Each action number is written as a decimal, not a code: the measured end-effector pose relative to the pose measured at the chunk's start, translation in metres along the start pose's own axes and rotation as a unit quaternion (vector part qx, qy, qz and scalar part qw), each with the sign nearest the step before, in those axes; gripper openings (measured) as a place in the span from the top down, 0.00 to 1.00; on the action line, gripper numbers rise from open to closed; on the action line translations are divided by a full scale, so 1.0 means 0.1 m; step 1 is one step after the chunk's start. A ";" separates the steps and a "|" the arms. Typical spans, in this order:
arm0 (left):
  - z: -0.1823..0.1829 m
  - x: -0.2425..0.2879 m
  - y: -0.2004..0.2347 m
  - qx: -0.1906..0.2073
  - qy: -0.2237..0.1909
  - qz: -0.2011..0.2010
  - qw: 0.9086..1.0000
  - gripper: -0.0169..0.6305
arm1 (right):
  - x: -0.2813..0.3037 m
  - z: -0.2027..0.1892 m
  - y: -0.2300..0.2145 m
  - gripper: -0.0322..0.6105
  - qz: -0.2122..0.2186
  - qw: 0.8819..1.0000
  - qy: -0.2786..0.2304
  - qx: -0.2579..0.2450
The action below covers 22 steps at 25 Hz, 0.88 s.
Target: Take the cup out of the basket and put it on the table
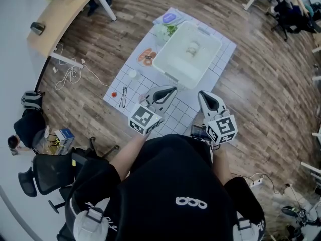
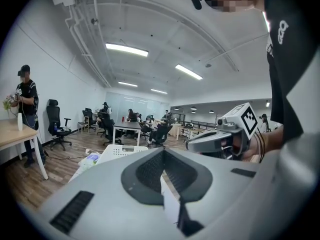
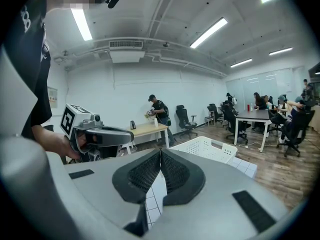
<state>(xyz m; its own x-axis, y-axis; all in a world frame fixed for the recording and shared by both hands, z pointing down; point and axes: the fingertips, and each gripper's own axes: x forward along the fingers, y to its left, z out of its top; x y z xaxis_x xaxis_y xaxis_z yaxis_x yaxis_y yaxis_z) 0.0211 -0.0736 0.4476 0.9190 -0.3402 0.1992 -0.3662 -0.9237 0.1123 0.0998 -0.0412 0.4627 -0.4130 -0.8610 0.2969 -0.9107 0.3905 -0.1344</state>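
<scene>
Left grey hand-held gripper (image 1: 171,89): jaws pressed together, nothing between, over near edge of white gridded table (image 1: 131,90). Small pale cup (image 1: 192,49) sits inside white perforated plastic basket (image 1: 173,69), ahead, well apart from both grippers. Right grey gripper (image 1: 202,94): jaws together, empty. Advice: spread one gripper's jaws before reaching, go down clear of basket walls, pinch cup wall, lift straight up.
</scene>
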 end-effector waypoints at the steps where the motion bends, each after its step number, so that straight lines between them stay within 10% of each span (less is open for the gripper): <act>1: 0.01 0.00 0.01 -0.005 -0.003 0.001 1.000 0.96 | 0.00 -0.01 0.00 0.91 0.000 1.000 0.000 0.000; 22: -0.06 0.47 0.52 -0.041 -0.006 0.023 0.999 0.96 | 1.43 -0.03 -1.14 0.91 0.014 0.989 0.096 -0.114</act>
<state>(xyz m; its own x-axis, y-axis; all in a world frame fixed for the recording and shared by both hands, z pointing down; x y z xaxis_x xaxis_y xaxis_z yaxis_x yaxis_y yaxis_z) 0.0441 -0.1367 0.4684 0.9020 -0.3853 0.1946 -0.4192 -0.8895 0.1820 0.1444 -0.2078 0.5238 -0.4101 -0.7802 0.4723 -0.8664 0.4950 0.0654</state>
